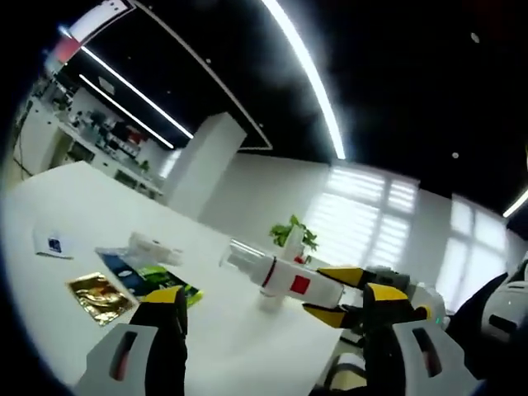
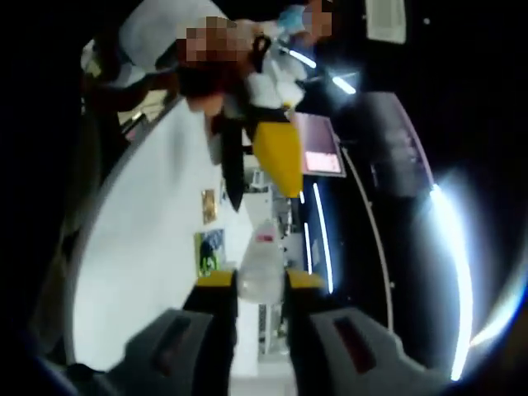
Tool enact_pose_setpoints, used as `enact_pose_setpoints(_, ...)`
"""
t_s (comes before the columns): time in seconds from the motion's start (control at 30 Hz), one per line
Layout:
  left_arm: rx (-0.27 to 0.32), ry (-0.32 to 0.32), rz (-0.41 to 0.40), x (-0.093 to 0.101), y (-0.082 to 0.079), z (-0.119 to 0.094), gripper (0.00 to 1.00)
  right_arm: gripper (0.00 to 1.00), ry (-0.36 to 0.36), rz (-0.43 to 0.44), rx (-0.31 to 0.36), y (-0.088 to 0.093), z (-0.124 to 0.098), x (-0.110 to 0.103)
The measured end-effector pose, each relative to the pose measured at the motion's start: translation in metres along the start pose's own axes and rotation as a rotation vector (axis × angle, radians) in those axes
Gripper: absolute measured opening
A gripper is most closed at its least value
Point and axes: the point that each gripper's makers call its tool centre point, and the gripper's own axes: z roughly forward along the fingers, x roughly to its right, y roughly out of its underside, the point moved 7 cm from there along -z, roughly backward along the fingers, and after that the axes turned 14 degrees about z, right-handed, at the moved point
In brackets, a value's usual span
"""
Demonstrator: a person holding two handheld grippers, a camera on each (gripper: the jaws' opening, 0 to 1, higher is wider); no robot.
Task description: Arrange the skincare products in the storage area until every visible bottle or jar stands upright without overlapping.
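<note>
- Right claw (image 2: pixel 260 285), at the bottom of the right gripper view, is clamped on a bottle (image 2: pixel 261 262); its yellow-tipped fingers (image 2: pixel 216 280) press the body from both sides
- Seen there, the bottle is pale and see-through, with a small red mark near its far end, and it points up the frame
- Left claw (image 1: pixel 272 309) rises from the bottom of the left gripper view with its jaws wide apart and nothing between them
- Centre right of that view, the right claw (image 1: pixel 346 295) reaches in from the right, holding the bottle (image 1: pixel 280 276) lying sideways in the air above the table (image 1: pixel 99 206)
- From this side the bottle is white with a red square label, a red band at the neck and a clear cap pointing to the left
- Lower left of the same view, on the table: a gold sachet (image 1: pixel 99 295), a blue and green packet (image 1: pixel 153 280), a small white card (image 1: pixel 51 243)
- Green plant (image 1: pixel 293 233) stands at the table's far edge, behind the bottle
</note>
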Motion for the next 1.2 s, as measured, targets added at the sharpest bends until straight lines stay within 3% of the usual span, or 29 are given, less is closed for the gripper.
enact_pose_setpoints(0.13,0.038,0.061,-0.05,0.003,-0.005,0.001,0.89,0.19,0.031,0.0,0.031,-0.008,-0.002,0.004)
enact_pose_setpoints(0.63,0.085,0.131,-0.097,-0.001,-0.011,0.005,0.88,0.19,0.044,-0.008,0.16,-0.03,-0.006,-0.001)
enact_pose_setpoints(0.83,0.114,0.17,-0.119,0.008,-0.011,0.007,0.84,0.19,0.032,-0.005,0.181,-0.034,-0.006,-0.004)
enact_pose_setpoints(1.2,0.117,0.186,-0.11,0.015,-0.01,0.008,0.75,0.19,0.016,0.007,0.188,-0.033,-0.001,-0.012)
